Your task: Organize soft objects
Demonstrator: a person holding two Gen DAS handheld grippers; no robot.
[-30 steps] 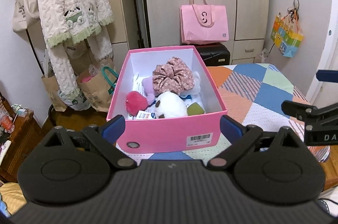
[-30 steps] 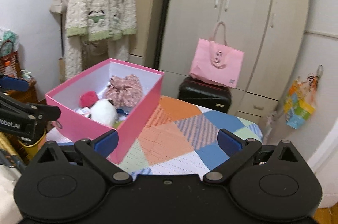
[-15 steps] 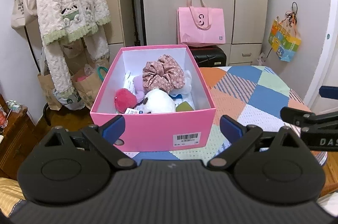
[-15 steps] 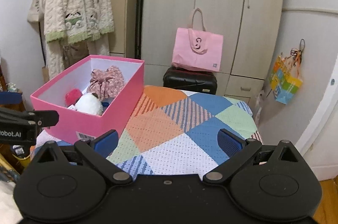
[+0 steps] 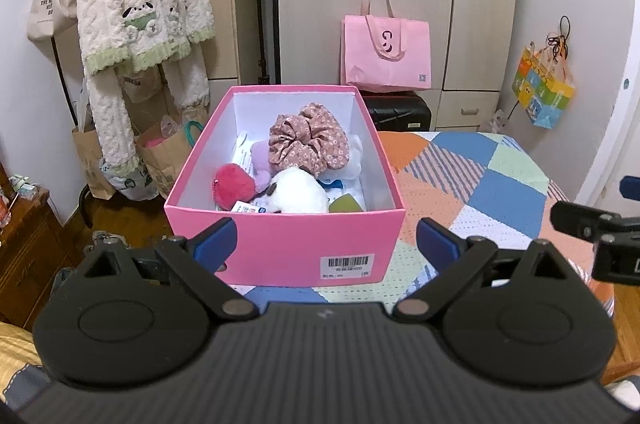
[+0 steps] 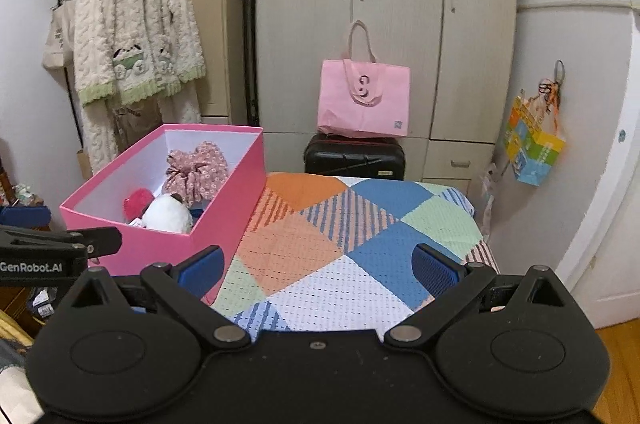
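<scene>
I held the left gripper (image 5: 326, 238) low in front of the pink box (image 5: 280, 244), its blue-padded fingers (image 5: 214, 236) spread wide apart and gripping nothing. The box stood open on the surface (image 5: 472, 184), at its left edge, on a patchwork cloth (image 6: 340, 244) of orange, blue, green and white. A barcode label (image 5: 348, 262) faced me on the near wall.

Inside the box I saw a pink flowered scrunchie (image 5: 308, 140) toward the back, a red fluffy ball (image 5: 234, 184) at the left, a white plush toy (image 5: 298, 194) in the near middle, and a small green piece (image 5: 346, 203) beside it at the right. A lilac item (image 5: 262, 160) lay partly hidden under the scrunchie; I could not tell what it was.

The right gripper (image 6: 316, 270) hovered over the bare cloth to the right of the box, fingers (image 6: 434, 266) likewise wide apart and empty. Its tip showed at the right edge of the left wrist view.

Behind the surface: a wardrobe (image 6: 384, 24), a pink tote bag (image 6: 364, 100) on a black suitcase (image 6: 354, 156), and a fleece robe (image 5: 136, 8) on a rack.
</scene>
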